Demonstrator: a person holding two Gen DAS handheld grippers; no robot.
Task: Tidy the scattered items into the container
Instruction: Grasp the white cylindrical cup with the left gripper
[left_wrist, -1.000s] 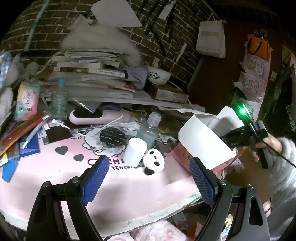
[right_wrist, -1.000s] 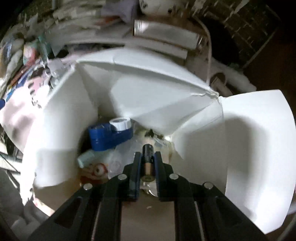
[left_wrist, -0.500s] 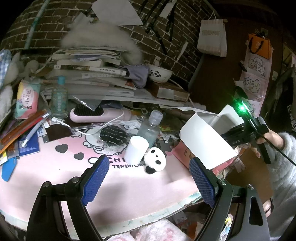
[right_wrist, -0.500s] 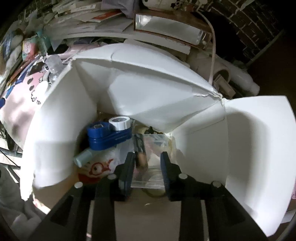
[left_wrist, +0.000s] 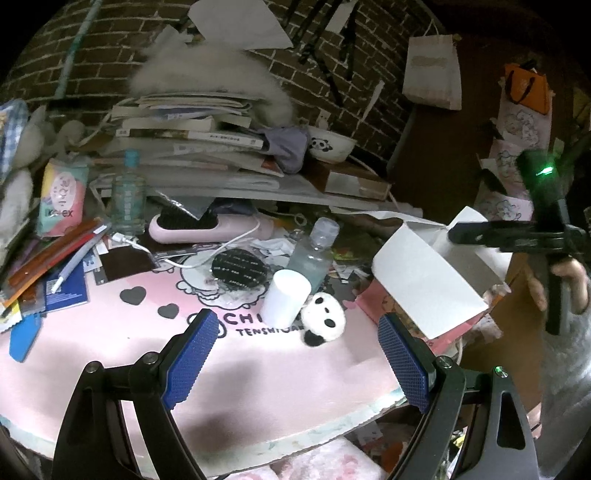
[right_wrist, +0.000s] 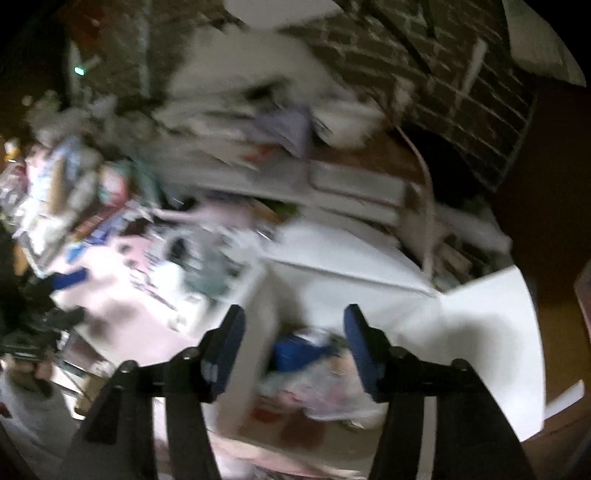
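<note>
White cardboard flaps mark the box (left_wrist: 424, 284), the container I am filling, and it sits at the right edge of the pink mat (left_wrist: 258, 369), well to the right of my left gripper (left_wrist: 293, 363) and directly under my right gripper (right_wrist: 293, 349). Both of my tools are empty, each with its blue pads spread wide apart. The right-hand view is smeared with motion, but I can make out something blue (right_wrist: 295, 350) and some pale packaging lying in the bottom of the box between my right pads.

What matters for the next pick is what lies ahead of my left gripper. The small white cup (left_wrist: 286, 301) stands upright just beyond the gap between my left pads, a little left of centre. The panda toy (left_wrist: 323, 319) lies touching the cup on its right side, nearest of all the loose things to me. Behind them stands the clear bottle (left_wrist: 314, 251), upright, its long axis vertical, and the black round disc (left_wrist: 240, 266) lies flat beside it on the left.

I judge my left gripper to be the nearer one for the panda and the cup, needing only a short reach forward. The right one hangs above the box, well apart from them. Since panda and cup touch, closing on one could nudge the other.
</note>
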